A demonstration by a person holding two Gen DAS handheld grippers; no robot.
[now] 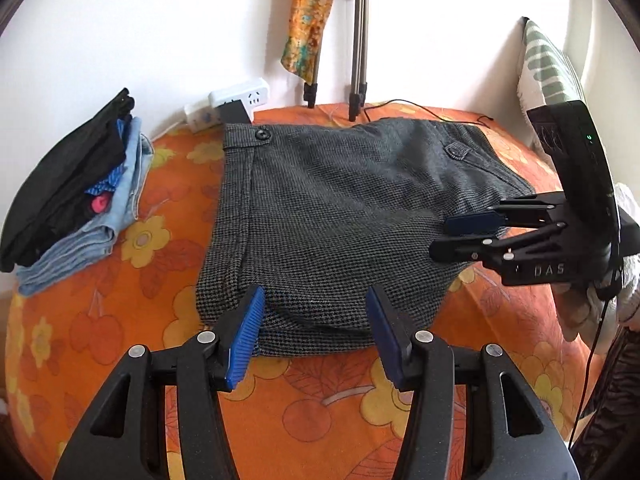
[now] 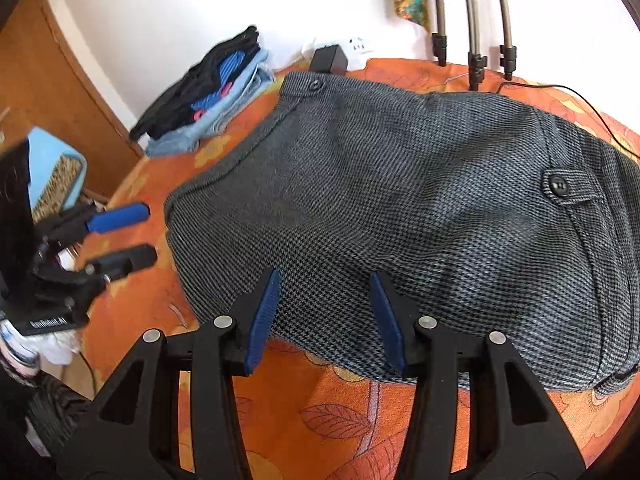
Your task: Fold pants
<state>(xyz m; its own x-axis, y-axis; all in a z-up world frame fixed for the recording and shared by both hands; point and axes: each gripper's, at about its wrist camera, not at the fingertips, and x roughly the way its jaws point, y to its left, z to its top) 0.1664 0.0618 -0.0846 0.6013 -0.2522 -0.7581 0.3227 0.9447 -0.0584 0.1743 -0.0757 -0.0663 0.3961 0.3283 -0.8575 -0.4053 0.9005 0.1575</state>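
Observation:
Grey houndstooth pants [image 1: 340,208] lie folded into a compact block on the orange flowered bedspread [image 1: 320,400], with the waistband button at the far left corner. My left gripper [image 1: 316,296] is open, its blue pads [image 1: 248,332] straddling the near folded edge without pinching it. My right gripper [image 1: 440,238] reaches in from the right at the pants' right edge. In the right wrist view the right gripper [image 2: 325,276] is open over the near edge of the pants [image 2: 420,208]. The left gripper [image 2: 151,233] hovers open just beyond the cloth's left side.
A stack of folded clothes [image 1: 72,200] sits at the far left of the bed. White power strips [image 1: 236,100], tripod legs [image 1: 358,60] and a black cable [image 1: 420,106] line the far edge. A striped pillow [image 1: 544,64] leans at the right. Wooden furniture [image 2: 48,92] stands on the left.

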